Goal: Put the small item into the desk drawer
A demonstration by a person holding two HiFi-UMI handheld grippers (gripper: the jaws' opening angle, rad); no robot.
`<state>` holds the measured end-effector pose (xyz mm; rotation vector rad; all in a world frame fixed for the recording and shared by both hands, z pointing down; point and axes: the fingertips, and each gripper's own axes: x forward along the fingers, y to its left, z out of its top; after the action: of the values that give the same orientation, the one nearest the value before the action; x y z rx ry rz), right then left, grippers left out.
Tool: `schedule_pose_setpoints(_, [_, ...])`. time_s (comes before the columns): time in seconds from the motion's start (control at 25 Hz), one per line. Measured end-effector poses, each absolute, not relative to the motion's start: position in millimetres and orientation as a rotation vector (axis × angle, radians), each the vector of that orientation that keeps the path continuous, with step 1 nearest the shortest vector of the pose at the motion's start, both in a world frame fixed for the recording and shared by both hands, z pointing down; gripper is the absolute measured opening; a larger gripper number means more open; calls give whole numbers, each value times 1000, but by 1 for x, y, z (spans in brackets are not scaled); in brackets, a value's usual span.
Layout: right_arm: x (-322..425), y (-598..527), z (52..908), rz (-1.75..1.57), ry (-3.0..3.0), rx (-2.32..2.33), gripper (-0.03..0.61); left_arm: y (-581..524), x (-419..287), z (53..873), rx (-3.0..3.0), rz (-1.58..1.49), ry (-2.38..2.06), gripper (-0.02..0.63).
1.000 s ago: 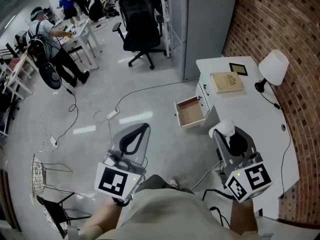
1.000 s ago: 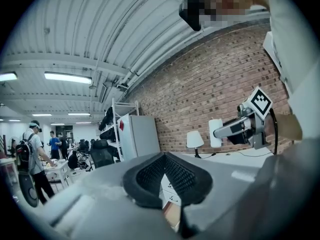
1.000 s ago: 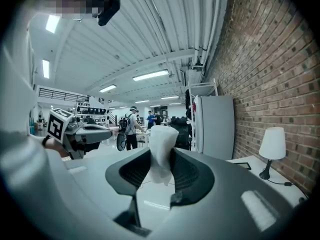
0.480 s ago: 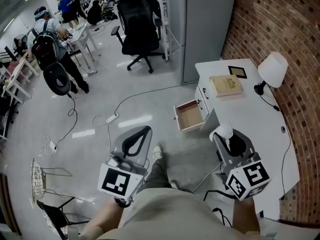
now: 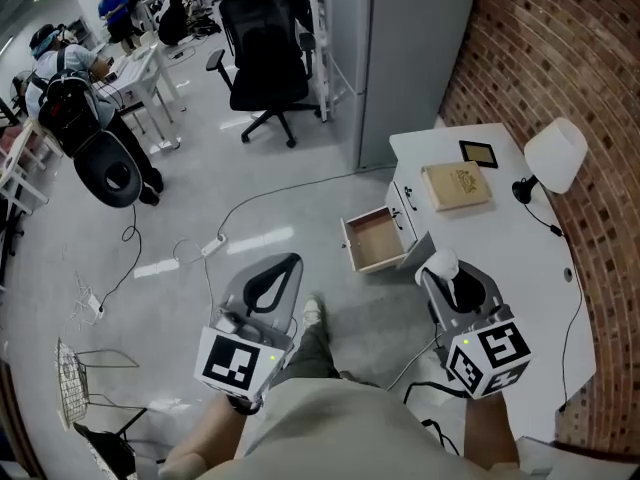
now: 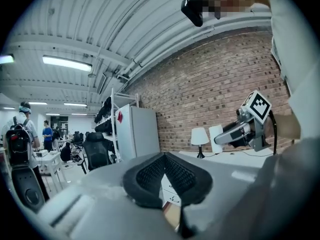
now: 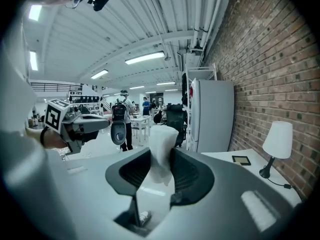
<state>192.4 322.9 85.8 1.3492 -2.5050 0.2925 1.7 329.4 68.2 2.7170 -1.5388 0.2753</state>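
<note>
My right gripper [image 5: 443, 274] is shut on a small white crumpled item [image 5: 441, 261], which stands up between its pads [image 7: 186, 170] in the right gripper view as a white wad [image 7: 161, 149]. It hovers over the near end of the white desk [image 5: 520, 258]. The desk drawer [image 5: 375, 241] is pulled open, showing a bare wooden bottom, a little ahead and to the left of that gripper. My left gripper [image 5: 286, 260] is over the floor on the left, shut, with nothing between its fingertips [image 6: 164, 157].
On the desk lie a tan book [image 5: 456, 186], a small dark frame [image 5: 478, 153] and a white lamp [image 5: 554, 156] by the brick wall. A grey cabinet [image 5: 410, 48] stands behind the desk. A black office chair [image 5: 265, 63] and cables [image 5: 215, 243] are on the floor.
The view has moved forward, so the desk and open drawer sit slightly closer. Both grippers keep their pose and grip. A foot has come into view below.
</note>
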Motion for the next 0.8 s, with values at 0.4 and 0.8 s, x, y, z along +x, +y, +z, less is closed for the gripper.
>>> schedule_pose_setpoints(0.4, [135,181,130,461,-2402,1318,126,185,-46,110,2670,372,-1415,3])
schedule_pose_setpoints(0.8, [105,54,251,674,-2182,1313,126,50,-82,207,2697,541,-1228,2])
